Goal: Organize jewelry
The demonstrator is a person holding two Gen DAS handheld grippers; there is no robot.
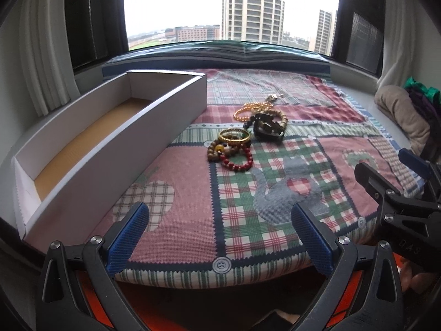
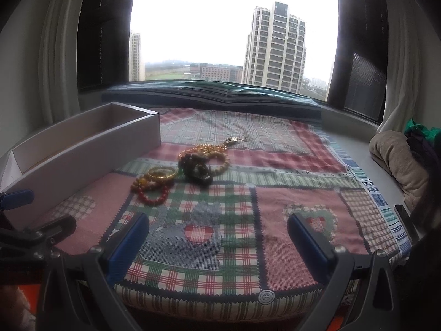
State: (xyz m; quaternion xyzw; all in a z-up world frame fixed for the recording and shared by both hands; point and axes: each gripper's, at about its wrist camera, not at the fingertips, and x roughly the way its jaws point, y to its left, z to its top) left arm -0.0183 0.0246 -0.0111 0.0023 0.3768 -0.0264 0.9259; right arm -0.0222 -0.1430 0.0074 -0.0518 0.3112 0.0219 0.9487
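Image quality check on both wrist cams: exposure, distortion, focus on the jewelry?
Left wrist: window sky blown out, strong fisheye bending the box, jewelry reasonably sharp. Right wrist: same backlit sky, dimmer and softer overall, jewelry slightly blurred, corners vignetted.

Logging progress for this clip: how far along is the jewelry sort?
Done: nothing visible; the white box shows only its bare tan floor. In hand: nothing; the left gripper and right gripper are both open and short of the pile. Left: everything, including the red bead bracelet, gold bangle, gold bead strand and dark beaded piece, all heaped on the patchwork cloth.
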